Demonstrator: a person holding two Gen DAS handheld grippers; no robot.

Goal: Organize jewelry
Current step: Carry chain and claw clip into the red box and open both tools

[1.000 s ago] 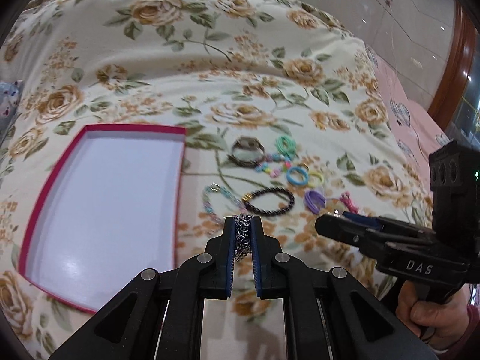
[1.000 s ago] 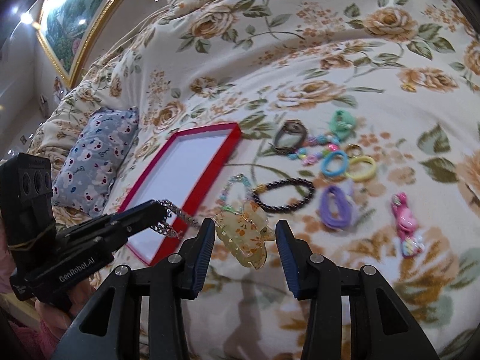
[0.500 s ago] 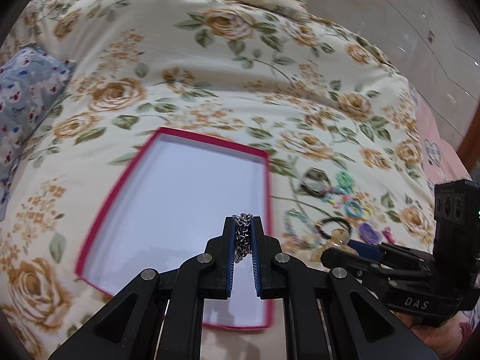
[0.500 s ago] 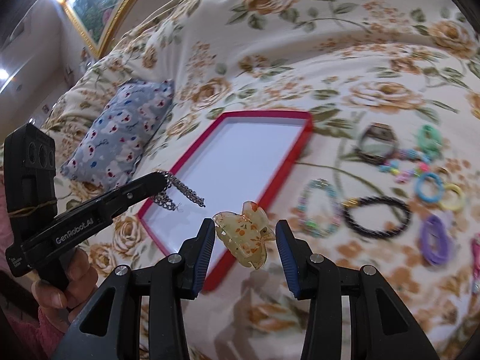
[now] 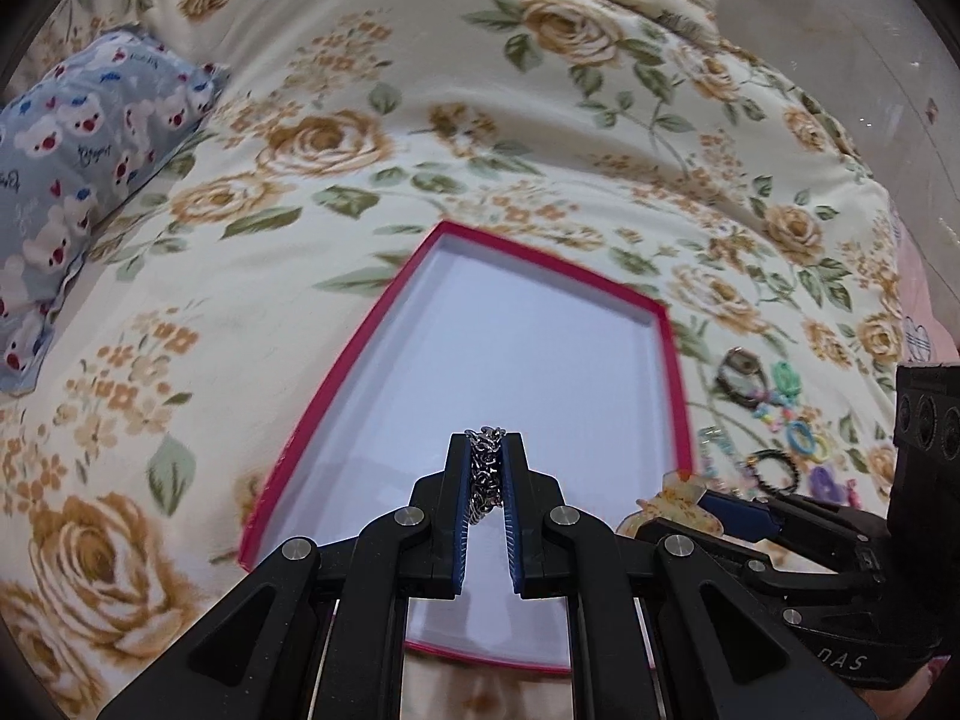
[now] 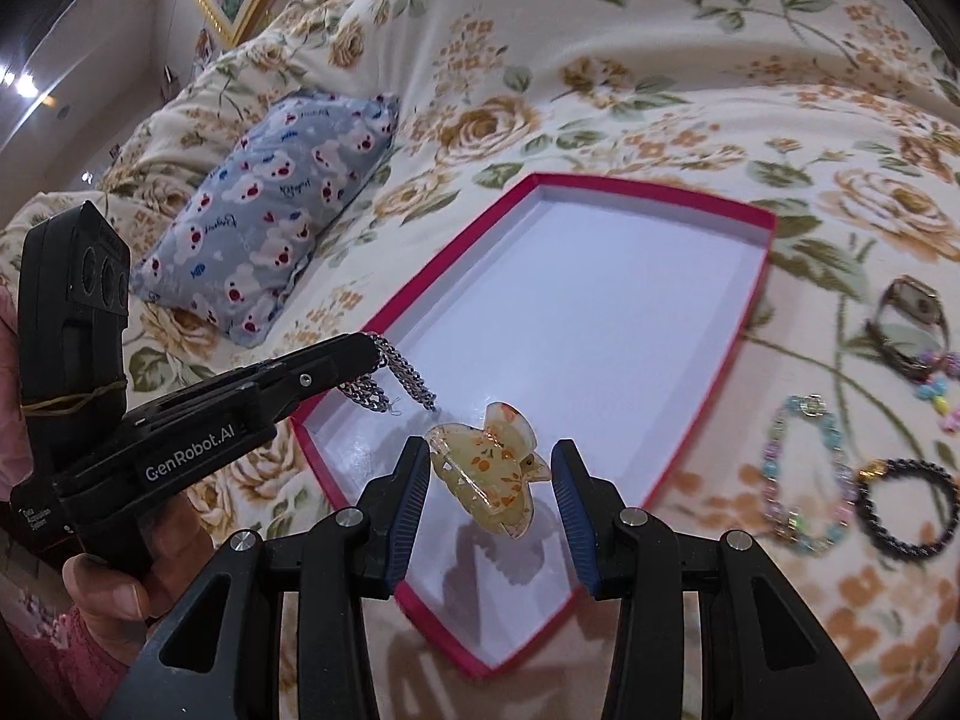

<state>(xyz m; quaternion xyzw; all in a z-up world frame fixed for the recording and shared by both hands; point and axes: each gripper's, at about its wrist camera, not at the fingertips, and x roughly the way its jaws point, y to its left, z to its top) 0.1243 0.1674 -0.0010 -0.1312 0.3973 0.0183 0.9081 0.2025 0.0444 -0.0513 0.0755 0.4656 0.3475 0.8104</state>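
My left gripper (image 5: 486, 441) is shut on a bunched silver chain (image 5: 486, 474) and hovers over the near part of a red-rimmed box (image 5: 671, 360) with a white inside. In the right wrist view the chain (image 6: 384, 387) dangles from the left gripper (image 6: 360, 351) above the box's near left corner. My right gripper (image 6: 489, 447) is shut on a translucent yellow hair claw clip (image 6: 492, 480) with orange flecks, held above the near end of the box (image 6: 762, 276). The box holds nothing. The clip (image 5: 678, 495) shows at the right gripper's tips in the left wrist view.
Everything lies on a floral bedspread (image 6: 600, 90). Right of the box sit a watch (image 6: 912, 324), a pastel bead bracelet (image 6: 804, 474), a dark bead bracelet (image 6: 906, 510) and coloured hair ties (image 5: 804, 438). A blue bear-print pillow (image 6: 270, 228) lies left of the box.
Both grippers have swung left from the jewelry pile to above the box, carrying the chain and the clip. The box now fills the middle of both views.
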